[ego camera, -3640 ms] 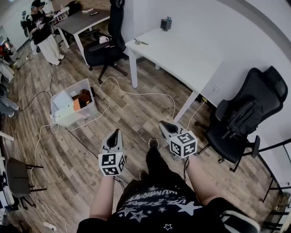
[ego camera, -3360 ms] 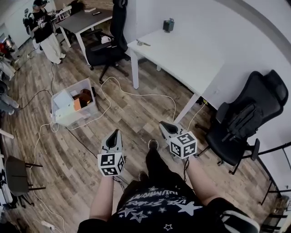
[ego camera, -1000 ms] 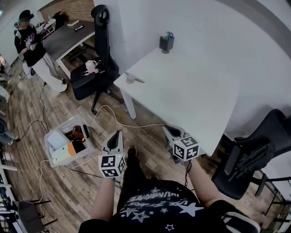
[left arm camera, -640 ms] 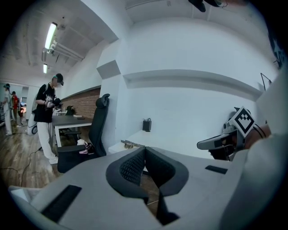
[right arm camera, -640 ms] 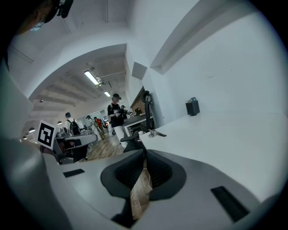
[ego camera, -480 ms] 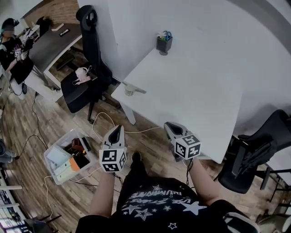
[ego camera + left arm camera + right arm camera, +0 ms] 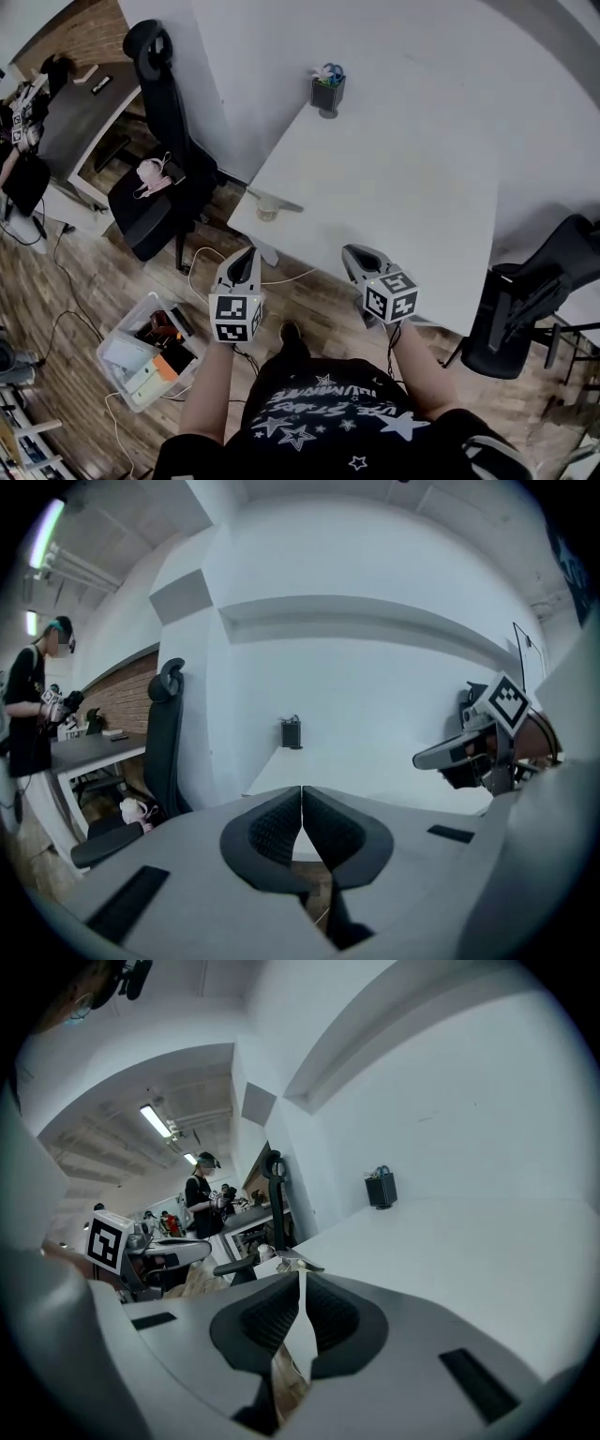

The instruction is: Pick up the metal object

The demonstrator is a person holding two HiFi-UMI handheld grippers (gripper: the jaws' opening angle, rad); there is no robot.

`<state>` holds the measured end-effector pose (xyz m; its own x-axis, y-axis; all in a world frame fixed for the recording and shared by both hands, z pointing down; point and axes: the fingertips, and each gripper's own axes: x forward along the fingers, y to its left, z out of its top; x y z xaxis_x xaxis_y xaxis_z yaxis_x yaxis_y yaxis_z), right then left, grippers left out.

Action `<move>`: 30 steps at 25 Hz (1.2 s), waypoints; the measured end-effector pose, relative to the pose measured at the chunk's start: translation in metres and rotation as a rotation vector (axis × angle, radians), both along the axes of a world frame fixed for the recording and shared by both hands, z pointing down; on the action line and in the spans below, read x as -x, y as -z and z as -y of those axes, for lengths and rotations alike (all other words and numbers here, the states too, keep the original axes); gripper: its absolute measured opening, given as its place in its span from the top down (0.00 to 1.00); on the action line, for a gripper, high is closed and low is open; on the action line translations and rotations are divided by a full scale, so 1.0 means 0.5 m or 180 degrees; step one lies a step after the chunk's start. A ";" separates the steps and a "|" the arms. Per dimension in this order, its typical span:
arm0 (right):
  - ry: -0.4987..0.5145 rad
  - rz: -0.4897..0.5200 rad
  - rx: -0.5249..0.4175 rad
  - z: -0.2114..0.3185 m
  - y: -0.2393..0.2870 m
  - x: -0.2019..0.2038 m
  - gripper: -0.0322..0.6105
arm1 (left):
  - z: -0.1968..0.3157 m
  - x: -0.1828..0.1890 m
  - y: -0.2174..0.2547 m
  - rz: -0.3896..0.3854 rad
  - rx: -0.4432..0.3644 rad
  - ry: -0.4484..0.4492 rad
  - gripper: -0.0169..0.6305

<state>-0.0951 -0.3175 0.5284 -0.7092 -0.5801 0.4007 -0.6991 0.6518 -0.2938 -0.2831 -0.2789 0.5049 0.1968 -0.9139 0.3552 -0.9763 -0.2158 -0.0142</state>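
The flat rectangular bench is plain white. The small metal object is silver-grey. The wooden plank floor is brown with grey streaks. The left gripper and the right gripper are grey, with black-and-white square markers and black ribbed jaws.

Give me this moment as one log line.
phase: pre-grasp | left claw: shut, empty | right claw: shut, empty | metal object: untouched, near-left corner of white table
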 end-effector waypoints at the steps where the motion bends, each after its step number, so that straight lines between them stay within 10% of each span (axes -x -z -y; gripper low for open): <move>1: -0.0035 -0.0005 0.0004 0.010 -0.001 0.005 0.86 | 0.014 0.006 -0.008 0.0119 0.0035 -0.0066 0.94; 15: -0.0397 -0.0059 0.0082 0.110 -0.025 0.053 0.86 | 0.165 0.036 -0.092 0.1095 0.0268 -0.0843 0.81; 30: -0.0670 -0.0143 0.0227 0.158 -0.069 0.056 0.86 | 0.264 0.031 -0.185 0.2988 -0.0219 -0.1785 0.67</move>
